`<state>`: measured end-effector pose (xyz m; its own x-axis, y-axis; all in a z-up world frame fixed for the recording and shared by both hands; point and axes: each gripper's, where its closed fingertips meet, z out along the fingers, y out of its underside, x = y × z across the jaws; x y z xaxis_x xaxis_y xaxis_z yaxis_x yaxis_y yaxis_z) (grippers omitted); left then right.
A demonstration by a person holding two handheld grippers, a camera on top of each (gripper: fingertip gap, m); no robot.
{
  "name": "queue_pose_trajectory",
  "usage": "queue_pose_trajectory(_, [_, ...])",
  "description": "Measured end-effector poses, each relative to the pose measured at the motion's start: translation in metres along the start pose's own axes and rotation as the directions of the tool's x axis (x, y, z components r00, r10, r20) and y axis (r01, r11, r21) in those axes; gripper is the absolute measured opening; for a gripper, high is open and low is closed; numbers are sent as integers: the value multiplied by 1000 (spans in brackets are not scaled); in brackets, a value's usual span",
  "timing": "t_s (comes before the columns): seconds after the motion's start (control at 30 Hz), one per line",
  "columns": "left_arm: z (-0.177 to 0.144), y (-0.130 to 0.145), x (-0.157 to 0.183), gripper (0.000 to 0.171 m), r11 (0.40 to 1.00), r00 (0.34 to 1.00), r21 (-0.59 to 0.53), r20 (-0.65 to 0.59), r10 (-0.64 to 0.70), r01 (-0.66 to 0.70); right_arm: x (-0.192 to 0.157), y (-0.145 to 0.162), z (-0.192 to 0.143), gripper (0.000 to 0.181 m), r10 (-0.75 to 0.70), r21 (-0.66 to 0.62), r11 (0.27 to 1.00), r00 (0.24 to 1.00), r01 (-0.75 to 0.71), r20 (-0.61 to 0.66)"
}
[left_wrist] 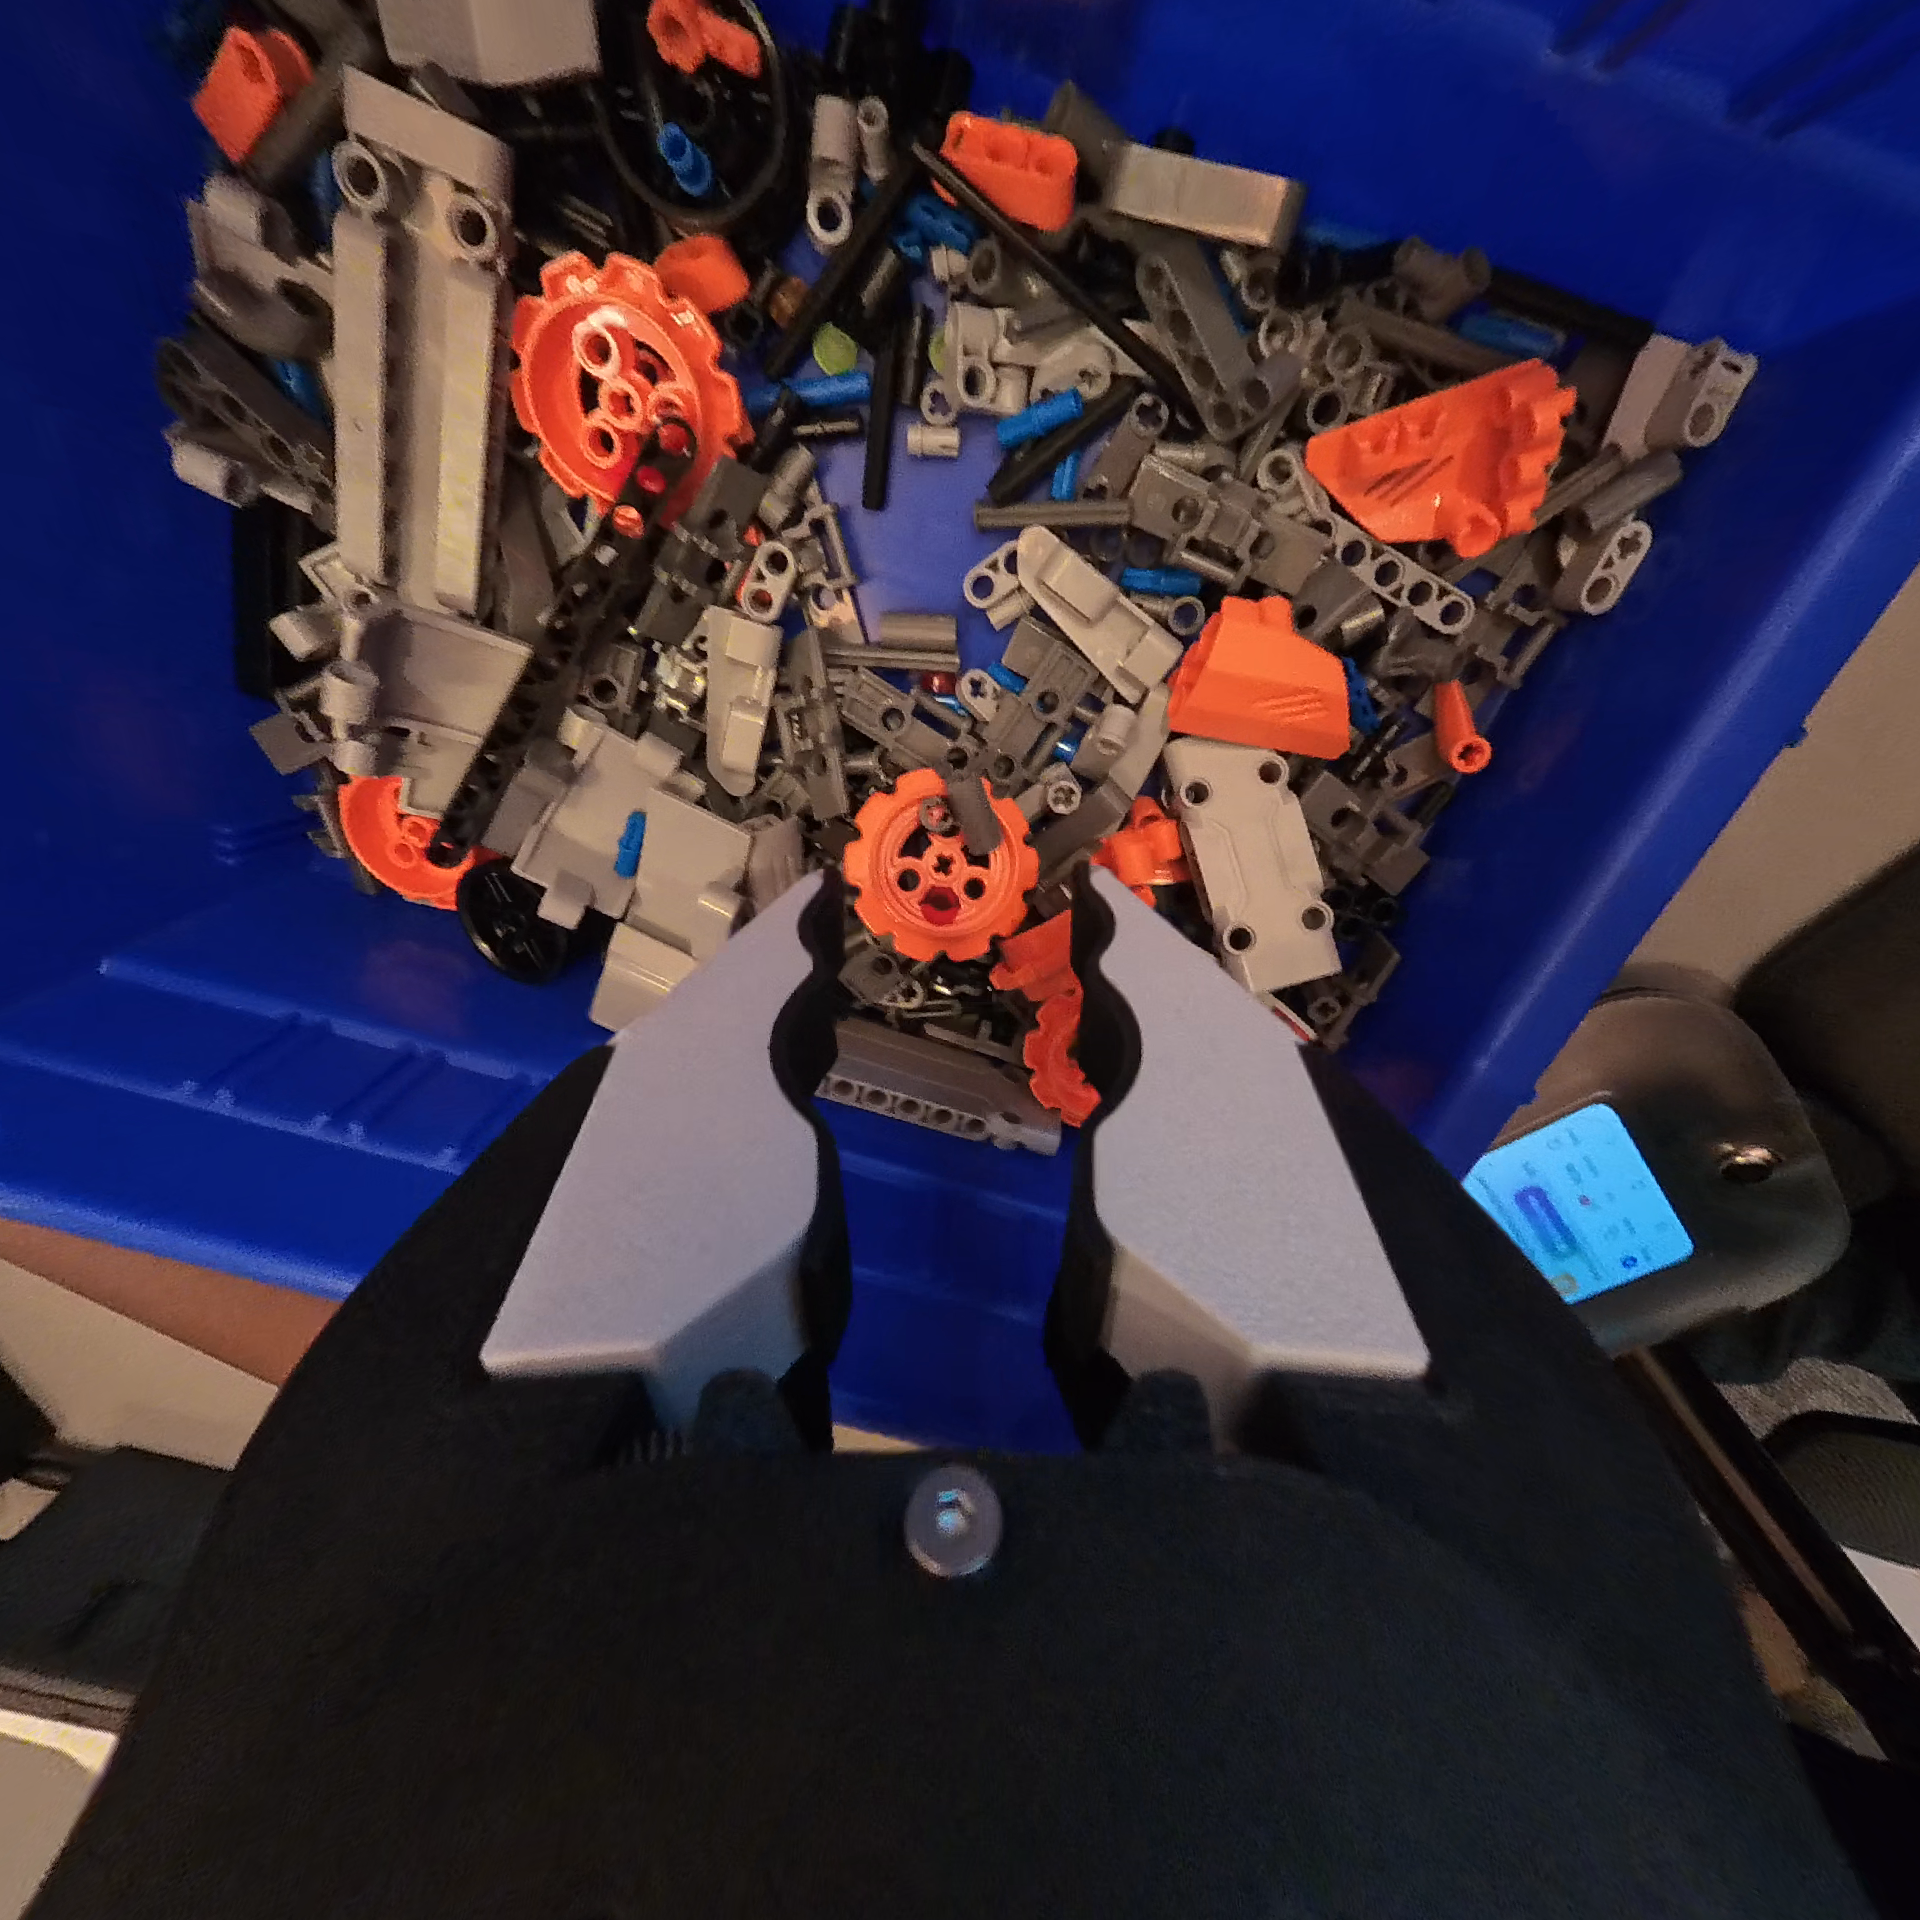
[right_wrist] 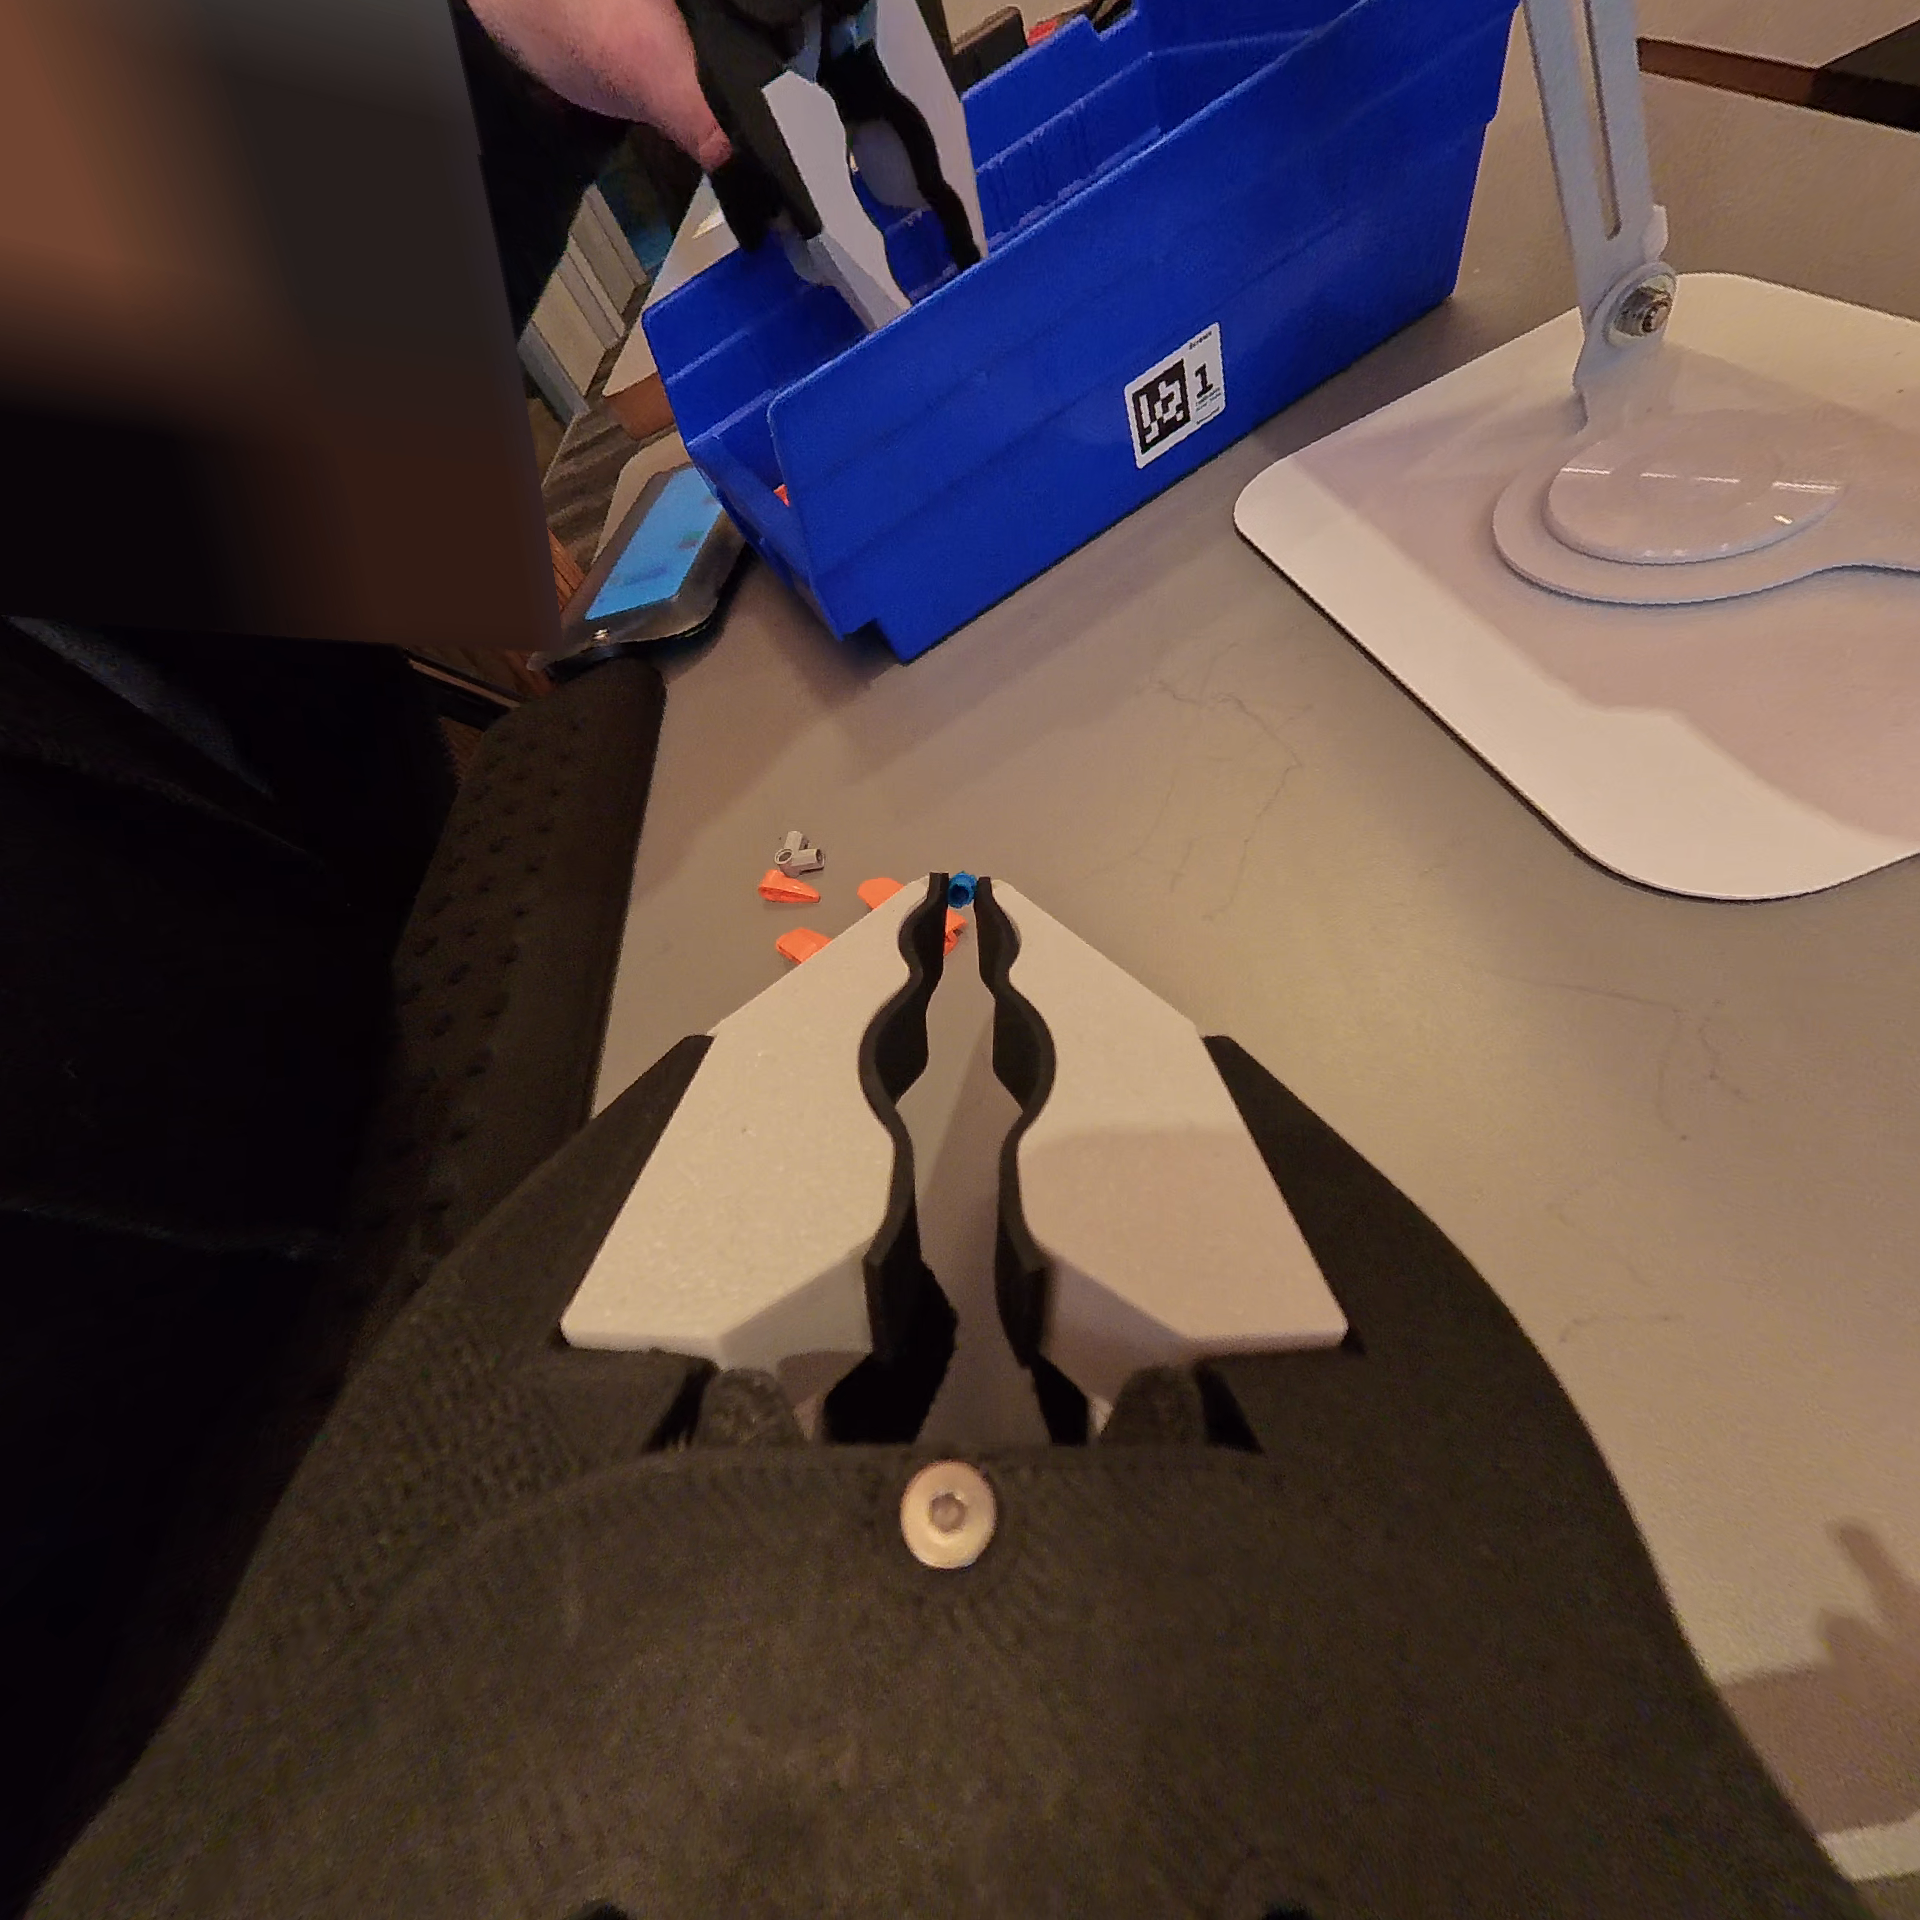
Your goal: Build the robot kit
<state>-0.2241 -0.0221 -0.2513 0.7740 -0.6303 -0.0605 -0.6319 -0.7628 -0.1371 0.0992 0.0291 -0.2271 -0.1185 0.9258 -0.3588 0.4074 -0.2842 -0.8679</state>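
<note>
Grippers sit apart: the left gripper (left_wrist: 951, 883) hangs inside the blue bin (left_wrist: 1558, 156), jaws parted, an orange gear wheel (left_wrist: 935, 862) between its tips. Over the grey table (right_wrist: 1247, 935) the right gripper (right_wrist: 961, 883) pinches a small blue pin (right_wrist: 959, 886), orange pieces (right_wrist: 788, 886) just left of its tips.

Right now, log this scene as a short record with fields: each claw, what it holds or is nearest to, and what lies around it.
left claw: open, poised over the blue bin, nearest an orange gear wheel
bin contents: heap of grey, black, blue and orange building pieces
right claw: shut on a small blue pin, above the grey table
loose on table: orange pieces and a grey connector
also on table: white stand base
</note>
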Motion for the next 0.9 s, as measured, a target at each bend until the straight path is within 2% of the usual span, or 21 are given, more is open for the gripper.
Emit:
queue_pose_trajectory(0.27, [8, -37, -3, 41, 990, 995, 96, 36, 98, -101, 1, 1, 0, 3, 0, -3, 1000, 1000, 0, -3])
queue_pose_trajectory(0.5, [31, -70, 15, 48, 975, 982, 133, -34, 186, -180, 1, 1, 1, 3, 0, -5, 1000, 1000, 0, -3])
queue_pose_trajectory(0.7, [41, -88, 21, 55, 975, 980, 171, -121, 161, -139, 1, 2, 1, 3, 3, -6, 1000, 1000, -3, -2])
queue_pose_trajectory(0.77, [42, -89, 24, 43, 974, 976, 181, -148, 160, -132, 1, 2, 1, 3, 3, -7, 1000, 1000, -3, -3])
queue_pose_trajectory(0.83, [43, -88, 25, 42, 975, 976, 186, -157, 153, -123, 1, 2, 1, 3, 3, -7, 1000, 1000, -3, -2])
queue_pose_trajectory(0.9, [44, -86, 28, 31, 976, 972, 190, -185, 147, -111, 1, 3, 2, 3, 4, -9, 1000, 1000, -4, -2])
